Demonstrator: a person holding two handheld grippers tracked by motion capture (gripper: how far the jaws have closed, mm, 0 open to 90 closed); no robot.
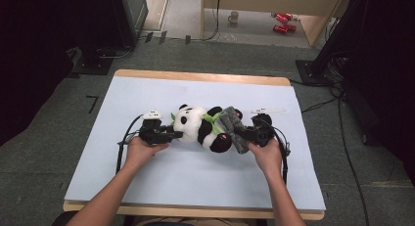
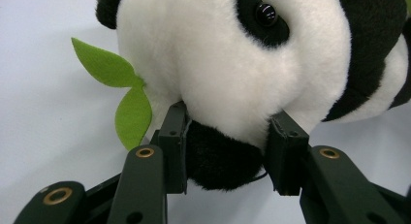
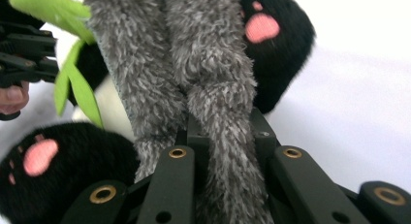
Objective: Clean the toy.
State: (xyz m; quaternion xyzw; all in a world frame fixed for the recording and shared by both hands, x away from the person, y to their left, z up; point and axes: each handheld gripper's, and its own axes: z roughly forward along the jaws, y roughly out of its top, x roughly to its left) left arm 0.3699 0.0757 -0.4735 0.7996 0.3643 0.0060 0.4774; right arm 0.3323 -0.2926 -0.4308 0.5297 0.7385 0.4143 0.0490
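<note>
1. The left hand-held gripper [image 1: 177, 134] lies level, pointing toward the middle of the bench [image 1: 161, 182]; its jaws are clamped on the black ear of the plush panda [image 1: 203, 128], one pad on each side of it, as the left gripper view shows.
2. The right hand-held gripper [image 1: 241, 132] points back toward the left one, its jaws pinched tight on a fold of the grey fuzzy cloth [image 1: 234, 128] that lies across the panda's lower body.
3. Each hand grips its tool from behind, palm down, with the left hand [image 1: 142, 148] and the right hand [image 1: 266, 152] resting low near the bench; the forearms run in from the near edge and angle inward.
4. The panda lies on its side in the middle of the bench between the two grippers, head toward the left one, feet with pink pads toward the right.
5. Green felt leaves [image 2: 118, 88] stick out beside the panda's head.
6. A white pen-like object [image 1: 268, 110] lies on the bench just beyond the right gripper.
</note>
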